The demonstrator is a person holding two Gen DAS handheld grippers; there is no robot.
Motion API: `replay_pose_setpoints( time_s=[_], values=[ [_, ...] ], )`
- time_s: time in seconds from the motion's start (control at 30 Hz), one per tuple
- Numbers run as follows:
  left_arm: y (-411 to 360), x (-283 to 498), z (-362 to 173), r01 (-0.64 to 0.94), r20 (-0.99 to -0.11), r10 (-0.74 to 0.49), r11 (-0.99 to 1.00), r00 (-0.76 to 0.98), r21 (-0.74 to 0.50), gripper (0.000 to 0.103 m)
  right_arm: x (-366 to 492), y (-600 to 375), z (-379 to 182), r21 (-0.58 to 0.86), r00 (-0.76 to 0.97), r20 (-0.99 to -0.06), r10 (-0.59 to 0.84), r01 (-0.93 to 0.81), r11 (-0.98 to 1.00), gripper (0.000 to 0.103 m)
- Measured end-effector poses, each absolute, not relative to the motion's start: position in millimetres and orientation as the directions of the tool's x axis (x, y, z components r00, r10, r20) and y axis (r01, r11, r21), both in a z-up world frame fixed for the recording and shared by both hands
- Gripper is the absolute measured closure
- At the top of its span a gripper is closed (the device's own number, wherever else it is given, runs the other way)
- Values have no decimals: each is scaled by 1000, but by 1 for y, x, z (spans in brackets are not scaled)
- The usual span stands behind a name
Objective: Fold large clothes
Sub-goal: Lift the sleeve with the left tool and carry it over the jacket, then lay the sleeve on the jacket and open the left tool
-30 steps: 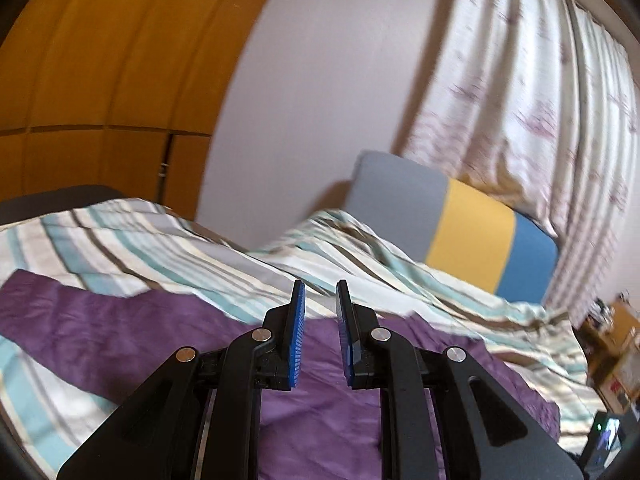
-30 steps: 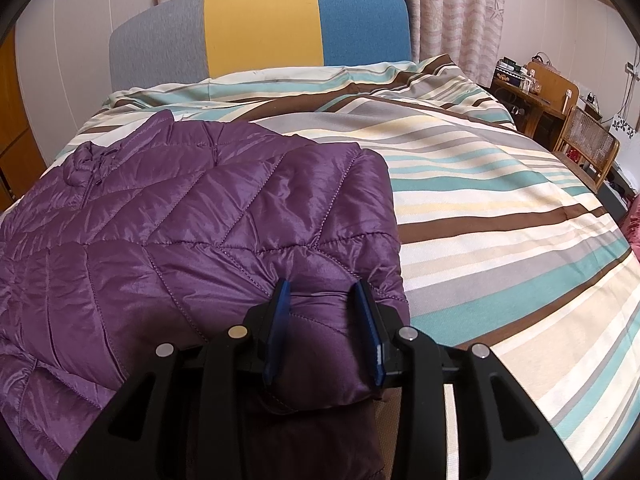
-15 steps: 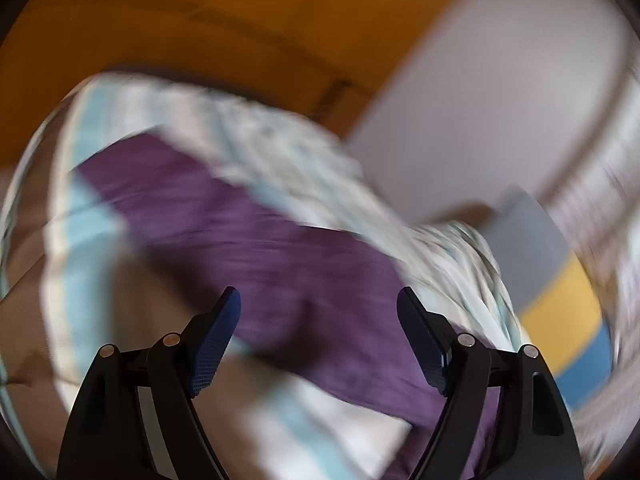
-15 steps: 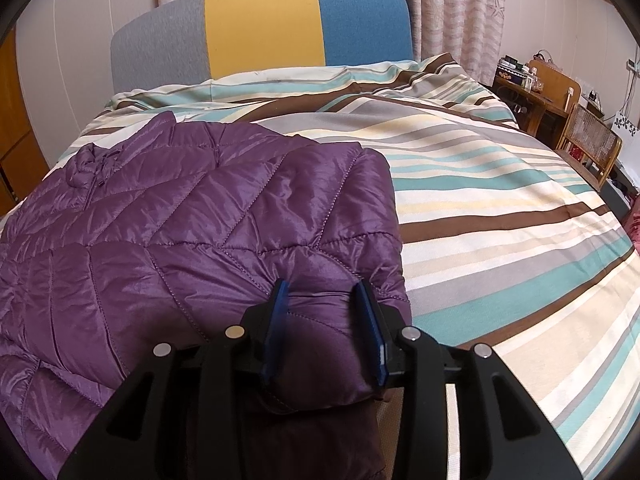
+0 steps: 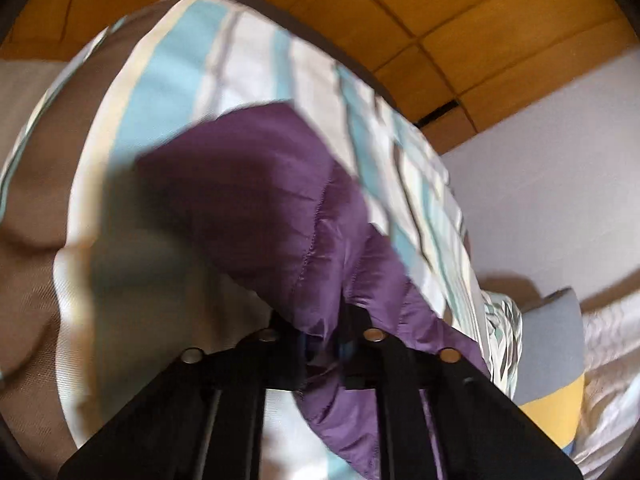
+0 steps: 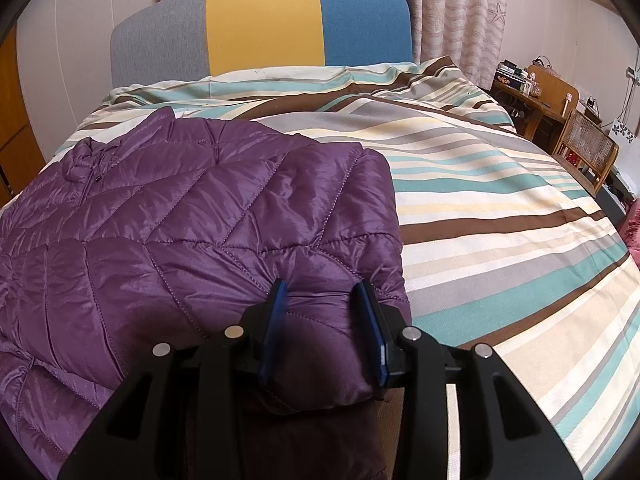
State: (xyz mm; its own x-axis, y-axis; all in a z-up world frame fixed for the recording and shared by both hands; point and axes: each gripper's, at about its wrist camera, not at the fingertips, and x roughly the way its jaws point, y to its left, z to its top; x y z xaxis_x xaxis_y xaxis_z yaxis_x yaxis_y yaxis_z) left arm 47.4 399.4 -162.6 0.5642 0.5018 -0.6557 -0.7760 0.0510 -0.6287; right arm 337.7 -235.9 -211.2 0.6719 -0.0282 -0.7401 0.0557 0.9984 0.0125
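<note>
Two grippers at work on one purple quilted jacket (image 6: 192, 216), which lies spread over the left half of a bed, on a striped duvet (image 6: 500, 208) of teal, brown, cream and grey bands.

Right gripper (image 6: 325, 332): blue pads set on either side of a puffed fold at the jacket's near right corner. The padding bulges up between the pads and both press into it, so this gripper is clenched on the jacket. The corner sits near the bed's foot edge; the rest of the jacket runs away to the left, collar and zip toward the far left.

Left gripper (image 5: 326, 350): view is tilted and smeared by motion. Its fingers are drawn tight together, with a thin edge of purple fabric pinched between them; the jacket (image 5: 280, 208) rises from the grip in a rounded lobe over the duvet (image 5: 224, 64). Grasping the jacket, then. Which part of the jacket this is cannot be told from the blur.

Surroundings: a padded headboard (image 6: 264, 28) in grey, yellow and blue panels at the far end of the bed, patterned curtains (image 6: 460, 8) behind it, a wooden chair (image 6: 588, 152) and a cluttered desk (image 6: 524, 88) to the right. Orange wooden cabinet doors (image 5: 460, 12) show in the left view.
</note>
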Motion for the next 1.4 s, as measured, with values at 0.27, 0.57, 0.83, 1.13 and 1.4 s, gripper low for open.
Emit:
replay_pose_setpoints(
  time_s=[0.27, 0.57, 0.83, 1.13, 1.4],
  values=[
    [311, 93, -84, -744, -453, 599, 439, 660, -504, 96, 338, -236, -211, 21, 672, -740, -21, 55, 998, 67],
    [198, 148, -48, -586, -312, 508, 769, 803, -255, 96, 337, -237, -211, 34, 674, -739, -12, 54, 998, 66],
    [111, 192, -50, -400, -301, 368, 915, 880, -47, 96, 337, -238, -211, 36, 674, -739, -10, 54, 998, 66],
    [12, 234, -85, -172, -424, 216, 975, 880, 140, 96, 337, -238, -211, 41, 674, -739, -6, 53, 998, 66],
    [-40, 262, -126, -30, -544, 182, 960, 819, 277, 96, 337, -239, -211, 41, 674, -739, -6, 54, 998, 66]
  ],
)
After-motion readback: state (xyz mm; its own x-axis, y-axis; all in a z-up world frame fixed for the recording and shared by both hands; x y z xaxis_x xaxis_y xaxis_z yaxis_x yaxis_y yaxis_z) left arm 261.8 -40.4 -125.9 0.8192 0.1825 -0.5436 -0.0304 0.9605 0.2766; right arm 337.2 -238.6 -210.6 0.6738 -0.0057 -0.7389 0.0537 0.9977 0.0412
